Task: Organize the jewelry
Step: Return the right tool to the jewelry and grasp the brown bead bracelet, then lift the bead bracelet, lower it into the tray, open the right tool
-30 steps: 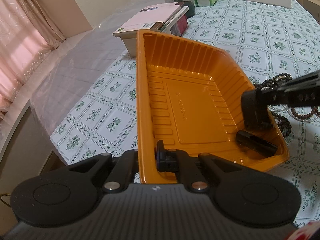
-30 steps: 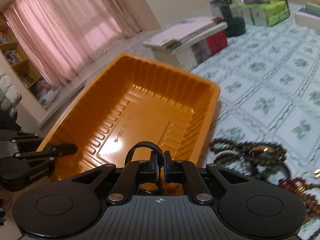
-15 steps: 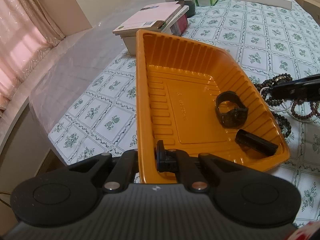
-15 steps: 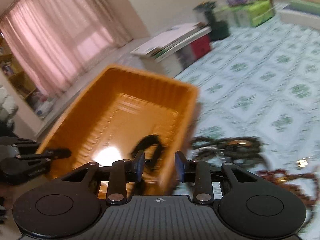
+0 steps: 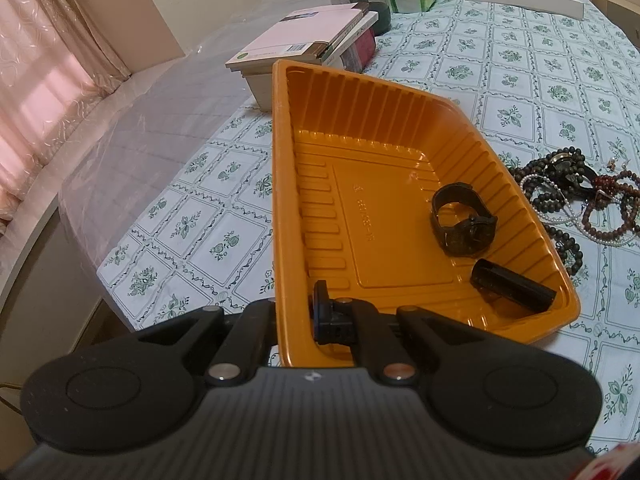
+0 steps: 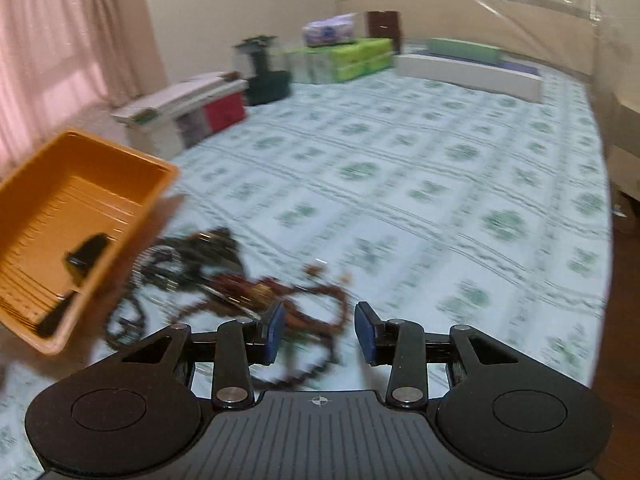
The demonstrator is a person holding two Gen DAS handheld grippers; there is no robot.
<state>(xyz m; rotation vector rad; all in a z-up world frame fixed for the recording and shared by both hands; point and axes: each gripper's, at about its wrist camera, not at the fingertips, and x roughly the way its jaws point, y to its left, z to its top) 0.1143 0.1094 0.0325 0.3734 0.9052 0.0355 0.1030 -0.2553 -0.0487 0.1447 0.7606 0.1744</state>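
A black watch (image 5: 464,220) lies inside the orange tray (image 5: 304,168), beside a black bar (image 5: 512,286). Left tongs (image 5: 296,316) clamp the tray's near rim. Right tongs (image 6: 319,330) gape empty above tangled bead bracelets (image 6: 224,280) on the worktop (image 6: 420,184).

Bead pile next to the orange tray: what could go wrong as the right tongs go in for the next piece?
1. The bead strands lie tangled, so the open right tongs may lift several at once or drag the heap.
2. The pile touches the orange tray; a snag could shove it, though the left tongs clamp its near wall.
3. A jolt might disturb the watch inside.
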